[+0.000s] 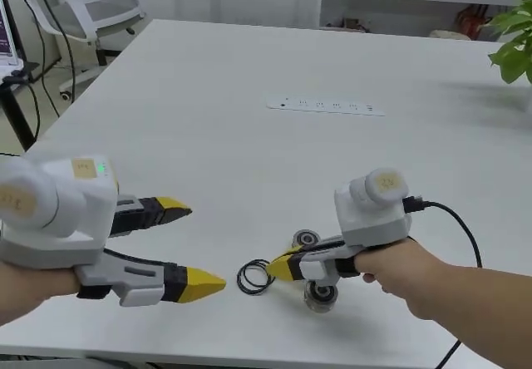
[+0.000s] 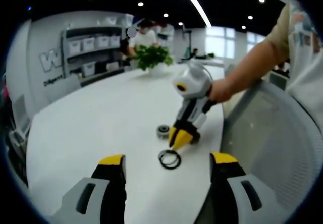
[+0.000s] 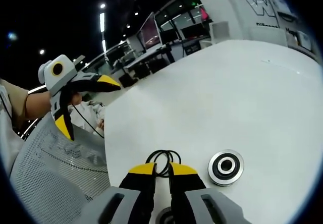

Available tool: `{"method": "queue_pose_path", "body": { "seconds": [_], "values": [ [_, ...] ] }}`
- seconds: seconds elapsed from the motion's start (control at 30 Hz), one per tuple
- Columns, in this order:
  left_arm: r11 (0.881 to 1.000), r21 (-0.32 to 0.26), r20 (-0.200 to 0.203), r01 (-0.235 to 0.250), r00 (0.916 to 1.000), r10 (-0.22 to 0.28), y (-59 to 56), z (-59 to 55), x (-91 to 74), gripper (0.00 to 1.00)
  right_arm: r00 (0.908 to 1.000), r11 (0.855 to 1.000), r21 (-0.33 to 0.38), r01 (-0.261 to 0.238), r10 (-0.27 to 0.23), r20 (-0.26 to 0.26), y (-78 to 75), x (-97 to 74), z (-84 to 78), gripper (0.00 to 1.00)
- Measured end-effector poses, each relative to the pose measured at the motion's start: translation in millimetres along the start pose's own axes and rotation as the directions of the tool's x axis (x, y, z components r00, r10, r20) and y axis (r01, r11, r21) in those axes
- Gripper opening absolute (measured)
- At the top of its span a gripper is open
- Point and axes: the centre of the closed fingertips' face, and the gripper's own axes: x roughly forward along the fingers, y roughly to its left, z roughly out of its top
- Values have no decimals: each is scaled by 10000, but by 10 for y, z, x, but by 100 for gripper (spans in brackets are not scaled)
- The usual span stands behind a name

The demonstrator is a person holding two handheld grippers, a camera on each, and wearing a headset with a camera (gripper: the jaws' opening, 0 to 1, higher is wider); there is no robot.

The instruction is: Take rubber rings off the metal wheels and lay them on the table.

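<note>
Two black rubber rings (image 1: 253, 276) lie overlapping on the white table (image 1: 249, 136) near its front edge. My right gripper (image 1: 279, 269) is shut, its yellow tips just right of the rings and not touching them. One metal wheel (image 1: 305, 238) lies behind the gripper, another (image 1: 320, 295) right under it. In the right gripper view the rings (image 3: 161, 158) lie just ahead of the tips (image 3: 162, 169), with a bare wheel (image 3: 226, 167) to the right. My left gripper (image 1: 189, 244) hovers open left of the rings; in its own view the rings (image 2: 169, 159) lie between its jaws, further ahead.
A white power strip (image 1: 326, 105) lies mid-table. A green plant (image 1: 515, 41) stands at the far right and an office chair (image 1: 91, 3) beyond the far left corner. A grey mesh chair back (image 2: 262, 133) is close to the table's front edge.
</note>
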Motion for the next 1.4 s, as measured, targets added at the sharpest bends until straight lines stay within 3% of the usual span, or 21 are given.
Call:
{"method": "queue_pose_path", "body": {
  "seconds": [0.33,0.83,1.4],
  "values": [
    [10000,30,-1,40,10000,-40,-32,49,8,68,9983,9999,-169,3,7,585,50,-134,183,15],
    [10000,49,166,20,9999,-21,-47,149,6,68,9851,9943,-827,678,-536,1632,18,-605,422,28],
    [9998,-180,310,-2,9995,7,-141,189,-65,71,9688,9800,-1328,1482,-1170,2184,50,-1140,235,46]
  ]
}}
